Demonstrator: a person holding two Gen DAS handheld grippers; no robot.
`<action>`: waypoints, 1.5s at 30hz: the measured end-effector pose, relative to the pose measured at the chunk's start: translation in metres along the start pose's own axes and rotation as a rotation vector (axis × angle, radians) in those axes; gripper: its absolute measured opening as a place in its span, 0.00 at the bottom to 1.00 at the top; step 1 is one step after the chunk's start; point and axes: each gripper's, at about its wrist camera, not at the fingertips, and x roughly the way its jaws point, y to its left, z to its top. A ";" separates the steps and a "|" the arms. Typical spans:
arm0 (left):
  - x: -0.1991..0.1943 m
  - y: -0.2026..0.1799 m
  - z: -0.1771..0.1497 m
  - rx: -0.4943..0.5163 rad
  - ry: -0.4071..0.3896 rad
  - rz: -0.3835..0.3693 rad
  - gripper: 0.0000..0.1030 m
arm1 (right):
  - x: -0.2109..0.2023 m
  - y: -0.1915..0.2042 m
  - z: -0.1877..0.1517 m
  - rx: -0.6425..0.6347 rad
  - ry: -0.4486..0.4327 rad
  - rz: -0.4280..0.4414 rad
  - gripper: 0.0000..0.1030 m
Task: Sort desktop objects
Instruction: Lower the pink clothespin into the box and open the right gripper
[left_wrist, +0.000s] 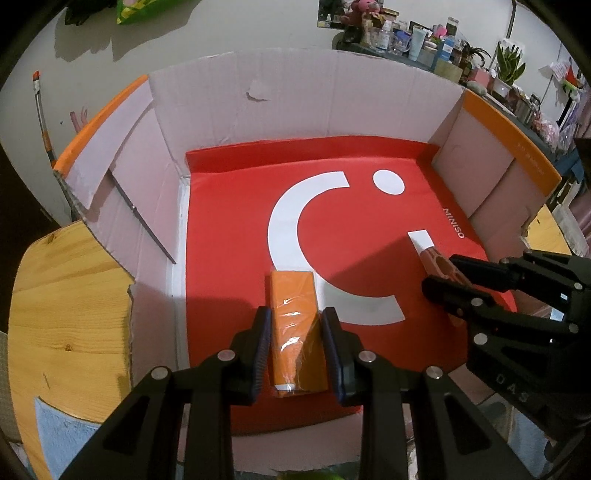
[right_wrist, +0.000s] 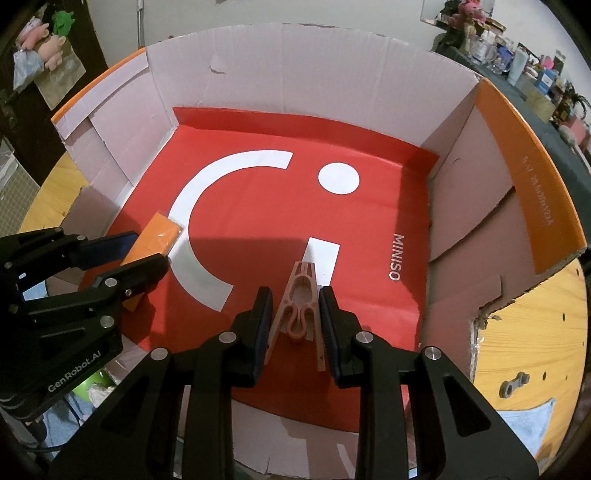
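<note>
Cardboard box sits open on a wooden table, its floor lined with a red MINISO bag bearing white logo shapes.

Left gripper: jaws narrow, closed on an orange packet wrapped in clear film. Blue pads press both long sides of the packet. Packet lies near and left of centre on the bag, long axis pointing far, partly over the white arc of the logo. In the right wrist view the same gripper comes in from the left with the packet between its fingers.

Right gripper: jaws narrow, holding a pink clothespin by its splayed handles; the clip's closed tip points far and lies over the small white bar of the logo, near and right on the bag. In the left wrist view this gripper enters from the right, clothespin tip showing past its fingers.

Shelf of bottles and plants stands far right, outside the box.
</note>
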 end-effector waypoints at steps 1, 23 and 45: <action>0.000 0.000 0.000 0.001 -0.001 0.001 0.29 | 0.000 0.000 0.000 0.000 0.001 0.001 0.24; 0.001 -0.003 -0.001 0.004 0.001 -0.002 0.30 | -0.002 -0.010 -0.004 0.019 0.012 0.002 0.24; 0.003 0.003 0.000 0.011 -0.006 0.018 0.37 | -0.003 -0.032 -0.009 0.042 0.006 -0.003 0.65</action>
